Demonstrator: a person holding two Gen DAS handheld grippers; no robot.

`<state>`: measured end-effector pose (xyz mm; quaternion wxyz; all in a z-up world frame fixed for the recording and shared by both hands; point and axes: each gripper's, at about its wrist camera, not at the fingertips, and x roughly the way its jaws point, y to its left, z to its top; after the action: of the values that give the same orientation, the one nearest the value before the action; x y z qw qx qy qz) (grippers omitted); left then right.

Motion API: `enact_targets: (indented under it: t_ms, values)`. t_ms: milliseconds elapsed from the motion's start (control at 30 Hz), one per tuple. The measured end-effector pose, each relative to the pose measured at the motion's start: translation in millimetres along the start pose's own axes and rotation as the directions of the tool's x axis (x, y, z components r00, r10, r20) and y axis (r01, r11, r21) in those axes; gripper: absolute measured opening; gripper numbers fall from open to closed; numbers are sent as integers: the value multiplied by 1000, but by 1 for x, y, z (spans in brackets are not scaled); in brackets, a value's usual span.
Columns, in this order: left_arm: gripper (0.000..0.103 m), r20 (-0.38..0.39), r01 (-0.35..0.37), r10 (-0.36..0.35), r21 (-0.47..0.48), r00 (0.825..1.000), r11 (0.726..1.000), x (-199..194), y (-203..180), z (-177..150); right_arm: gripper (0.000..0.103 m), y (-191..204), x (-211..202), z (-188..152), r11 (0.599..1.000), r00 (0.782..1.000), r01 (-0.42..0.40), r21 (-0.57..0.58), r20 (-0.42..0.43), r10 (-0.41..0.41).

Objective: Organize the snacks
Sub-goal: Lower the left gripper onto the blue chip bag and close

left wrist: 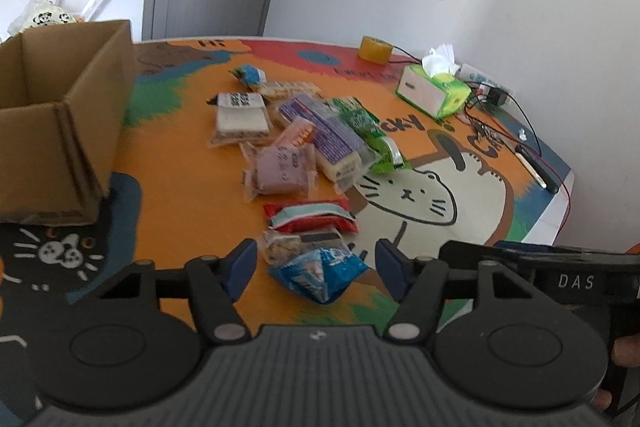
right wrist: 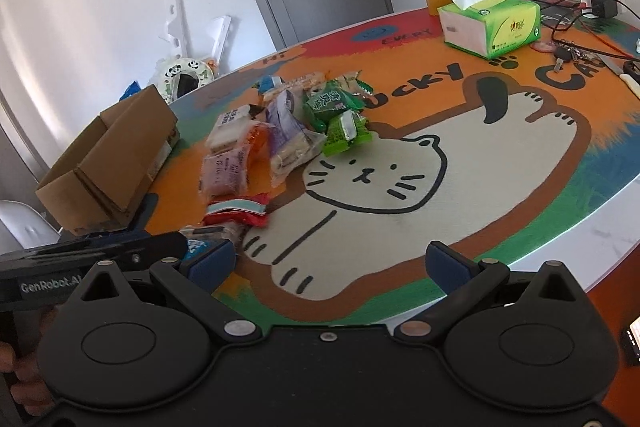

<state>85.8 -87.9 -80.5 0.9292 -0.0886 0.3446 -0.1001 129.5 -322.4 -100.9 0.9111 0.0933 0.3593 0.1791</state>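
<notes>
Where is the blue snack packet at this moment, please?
In the left wrist view the blue snack packet lies on the mat nearest the camera, between the left hand-held gripper fingers, just below the red packet.

The tabletop [right wrist: 520, 163] is mostly orange, printed with a cream cartoon cat outlined in black and edged in brown, with red, green and blue patches round its rim. Beside the cat's head lie bright green packets [right wrist: 340, 115], a lilac packet [left wrist: 280, 171], a red packet with a pale teal stripe [left wrist: 310, 215] and a blue-and-white packet [left wrist: 320, 273]. The cardboard box [left wrist: 60, 131] is plain brown; the tissue box [right wrist: 492, 23] is green and white.
</notes>
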Motion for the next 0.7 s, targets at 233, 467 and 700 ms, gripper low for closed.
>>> enact_targets:
  t_ms: [233, 467, 700]
  values:
    - [53, -16, 12, -12, 5, 1000, 1000, 14, -5, -3, 102, 3, 0, 0, 1000, 999, -17, -22, 28, 18]
    - [49, -15, 15, -15, 17, 1000, 1000, 17, -7, -6, 97, 7, 7, 1, 999, 999, -29, -18, 19, 29]
    - [34, -36, 7, -7, 19, 999, 1000, 20, 0, -13, 95, 12, 13, 0, 999, 999, -38, -10, 8, 38]
